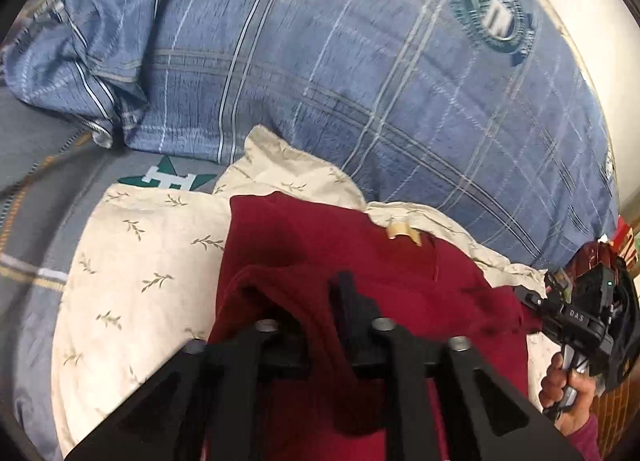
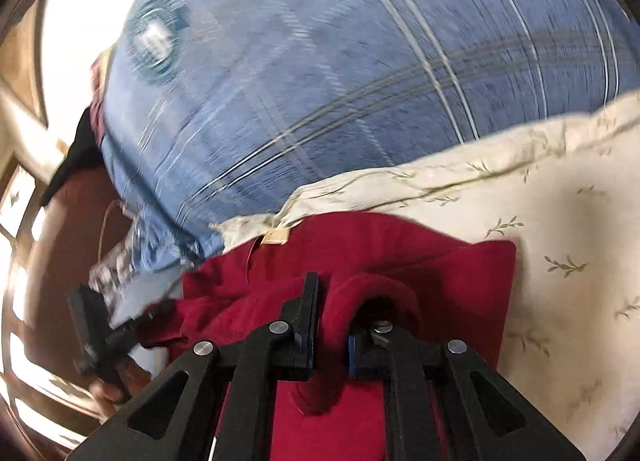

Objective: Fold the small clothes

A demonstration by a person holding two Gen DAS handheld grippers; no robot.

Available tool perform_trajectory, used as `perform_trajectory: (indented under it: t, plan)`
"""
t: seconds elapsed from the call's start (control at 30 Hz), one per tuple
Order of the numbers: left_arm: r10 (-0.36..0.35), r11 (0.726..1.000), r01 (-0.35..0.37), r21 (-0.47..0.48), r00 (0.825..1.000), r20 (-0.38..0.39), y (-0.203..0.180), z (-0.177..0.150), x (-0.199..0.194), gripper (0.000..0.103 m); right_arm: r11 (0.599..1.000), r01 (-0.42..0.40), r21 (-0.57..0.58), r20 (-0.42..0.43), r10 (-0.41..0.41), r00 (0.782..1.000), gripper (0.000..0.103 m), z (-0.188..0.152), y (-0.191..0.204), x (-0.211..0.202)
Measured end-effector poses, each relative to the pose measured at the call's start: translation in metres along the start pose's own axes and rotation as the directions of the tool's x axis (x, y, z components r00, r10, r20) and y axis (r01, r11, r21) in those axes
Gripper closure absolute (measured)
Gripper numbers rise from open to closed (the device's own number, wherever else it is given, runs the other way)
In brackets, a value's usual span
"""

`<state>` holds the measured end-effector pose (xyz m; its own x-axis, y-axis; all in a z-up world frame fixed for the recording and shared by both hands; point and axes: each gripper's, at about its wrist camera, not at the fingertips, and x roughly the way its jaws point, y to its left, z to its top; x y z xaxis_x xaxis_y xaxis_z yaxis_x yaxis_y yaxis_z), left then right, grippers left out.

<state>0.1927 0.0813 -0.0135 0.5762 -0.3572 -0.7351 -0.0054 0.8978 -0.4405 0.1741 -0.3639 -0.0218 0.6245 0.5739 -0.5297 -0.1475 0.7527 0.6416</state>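
Lying on a cream leaf-print pillow [image 1: 132, 261], the dark red garment [image 1: 400, 273] is lifted at its near edge by both tools. Left tool [image 1: 310, 301]: fingers pressed together on a raised fold of the red cloth, one finger hidden beneath it. Right tool [image 2: 334, 313]: pinching a rolled hem of the same garment between its pads. Cream label [image 2: 276, 236] shows at the garment's far edge. Blue plaid duvet [image 1: 320, 61] bulges behind the pillow.
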Motion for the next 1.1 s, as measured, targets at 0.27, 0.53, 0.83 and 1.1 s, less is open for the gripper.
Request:
perform_trajectory:
  t: [0.27, 0.53, 0.83, 1.1]
  plan:
    - [-0.043, 0.998, 0.045, -0.044, 0.998, 0.035, 0.018, 0.014, -0.004, 0.038, 0.994, -0.082, 0.074, 0.095, 0.075, 0.993, 0.060, -0.004, -0.016, -0.038]
    - [0.009, 1.000, -0.009, -0.001, 0.995, 0.099, 0.011, 0.004, -0.015, 0.024, 0.980, 0.053, -0.194, 0.033, -0.047, 0.998, 0.063, -0.019, 0.038, -0.011]
    - [0.068, 0.996, -0.067, -0.051, 0.997, 0.030, 0.022, 0.013, 0.017, 0.024, 0.966, 0.231, -0.113, 0.010, -0.231, 0.973, 0.063, 0.027, 0.013, 0.075]
    - [0.072, 0.988, -0.053, -0.143, 0.989, 0.128, 0.048, 0.021, -0.019, 0.024, 0.959, 0.198, -0.203, 0.031, -0.196, 0.980, 0.059, 0.007, 0.062, 0.052]
